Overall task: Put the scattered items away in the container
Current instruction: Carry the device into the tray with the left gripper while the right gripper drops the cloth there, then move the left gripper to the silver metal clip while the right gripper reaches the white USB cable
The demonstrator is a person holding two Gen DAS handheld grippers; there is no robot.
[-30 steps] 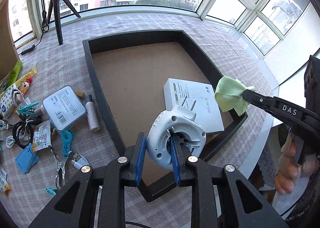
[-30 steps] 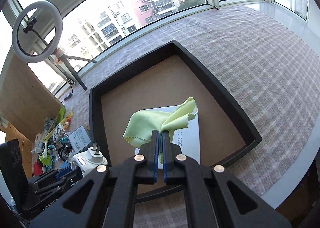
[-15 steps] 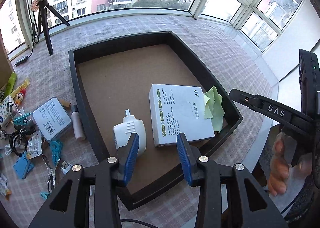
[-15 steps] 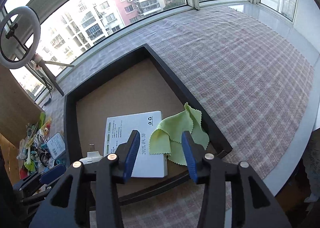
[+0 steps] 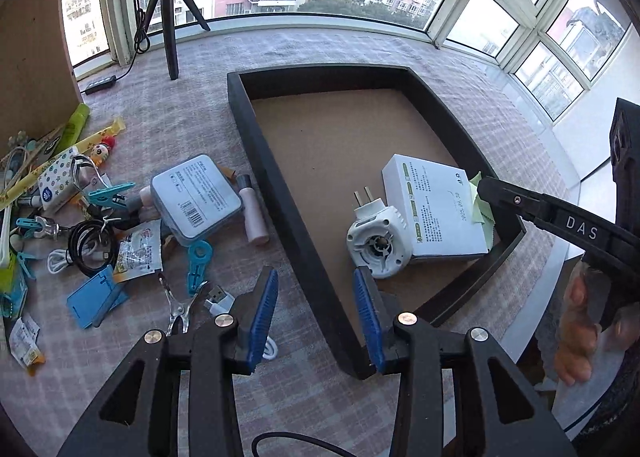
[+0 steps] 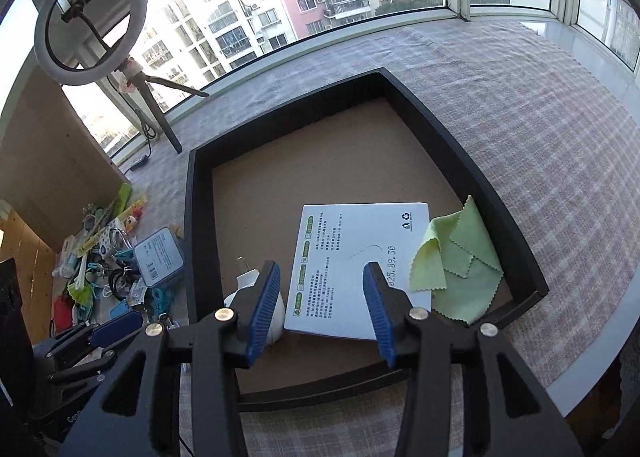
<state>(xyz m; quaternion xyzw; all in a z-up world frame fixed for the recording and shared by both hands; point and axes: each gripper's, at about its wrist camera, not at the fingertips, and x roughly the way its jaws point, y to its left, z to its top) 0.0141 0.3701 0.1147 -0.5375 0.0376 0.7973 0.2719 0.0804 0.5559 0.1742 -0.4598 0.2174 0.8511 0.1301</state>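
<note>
Hovering, left gripper [image 5: 316, 309] and right gripper [image 6: 322, 307] both gape empty, jaws just opened. Only the right view shows the whole green cloth [image 6: 460, 265] in the tray [image 6: 500, 217]; the left shows a metal clip [image 5: 178, 307].

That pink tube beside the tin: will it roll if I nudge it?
Probably. The pink tube looks cylindrical and lies on its side on the cloth, so a sideways push may roll it. The tin alongside could stop it. It likely feels rigid, light.
</note>
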